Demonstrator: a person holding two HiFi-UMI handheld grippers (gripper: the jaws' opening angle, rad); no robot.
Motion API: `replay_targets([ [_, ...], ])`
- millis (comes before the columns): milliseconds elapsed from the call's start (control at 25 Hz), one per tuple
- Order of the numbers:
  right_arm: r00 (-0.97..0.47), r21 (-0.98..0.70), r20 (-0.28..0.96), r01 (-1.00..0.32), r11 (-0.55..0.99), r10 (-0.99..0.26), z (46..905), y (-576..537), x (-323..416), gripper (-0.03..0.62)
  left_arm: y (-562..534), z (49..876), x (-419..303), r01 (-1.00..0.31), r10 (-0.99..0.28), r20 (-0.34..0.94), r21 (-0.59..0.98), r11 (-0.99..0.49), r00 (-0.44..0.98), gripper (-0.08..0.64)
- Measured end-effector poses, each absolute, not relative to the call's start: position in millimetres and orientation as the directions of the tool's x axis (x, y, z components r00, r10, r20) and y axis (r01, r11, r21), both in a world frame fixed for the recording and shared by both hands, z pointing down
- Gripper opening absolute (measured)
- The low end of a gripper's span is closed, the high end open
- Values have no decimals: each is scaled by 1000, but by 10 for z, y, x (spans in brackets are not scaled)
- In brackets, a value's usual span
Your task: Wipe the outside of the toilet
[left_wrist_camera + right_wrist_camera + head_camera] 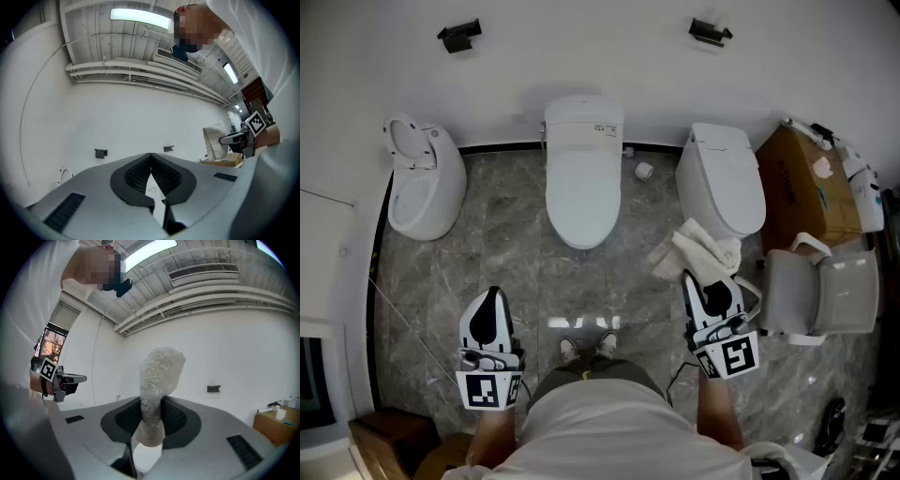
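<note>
Three white toilets stand along the far wall: one with its lid up (pixel 420 183) at the left, a closed one (pixel 583 178) in the middle, another closed one (pixel 724 178) at the right. My right gripper (pixel 692 277) is shut on a white towel (pixel 698 247), which stands up from the jaws as a fluffy cloth (pixel 157 390) in the right gripper view. My left gripper (pixel 493 298) is shut and holds nothing; its tips meet in the left gripper view (pixel 150 154). Both hover above the floor, short of the toilets.
A cardboard box (pixel 802 187) with bottles on it sits at the far right. A grey-white chair (pixel 820 295) stands beside my right gripper. The grey marble floor (pixel 516 253) spreads between me and the toilets. Two black brackets (pixel 459 35) hang on the wall. My feet (pixel 586 349) show below.
</note>
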State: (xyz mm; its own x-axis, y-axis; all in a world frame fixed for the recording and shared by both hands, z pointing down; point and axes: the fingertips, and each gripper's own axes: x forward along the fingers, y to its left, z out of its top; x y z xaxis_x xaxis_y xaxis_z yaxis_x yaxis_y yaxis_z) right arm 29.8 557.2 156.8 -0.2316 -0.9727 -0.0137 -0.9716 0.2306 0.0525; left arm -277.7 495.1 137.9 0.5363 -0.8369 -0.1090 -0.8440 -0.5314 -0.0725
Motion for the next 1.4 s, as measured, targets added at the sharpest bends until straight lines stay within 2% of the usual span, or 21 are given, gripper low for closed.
replay_targets([
  [440,-338,94,-15,-938,335,-941,1658,5507,385,121,5053,1405,-2419,-859,-851,-115,-83,-505,512,18],
  [880,-371,99,-13,-925,367,-929,1720,5289,458,121,4917,1529,-2294,-865,-859,-107,-65,-497,501,18],
  [1200,-339,98,32,-935,341,-940,1831,4803,567,121,4224,1697,-2082,-835,-830,-106,-20,-549,548,18],
  [1400,-297,86,34,-950,299,-954,1799,4085,567,121,3473,1811,-2116,-827,-823,-95,5,-563,560,18],
])
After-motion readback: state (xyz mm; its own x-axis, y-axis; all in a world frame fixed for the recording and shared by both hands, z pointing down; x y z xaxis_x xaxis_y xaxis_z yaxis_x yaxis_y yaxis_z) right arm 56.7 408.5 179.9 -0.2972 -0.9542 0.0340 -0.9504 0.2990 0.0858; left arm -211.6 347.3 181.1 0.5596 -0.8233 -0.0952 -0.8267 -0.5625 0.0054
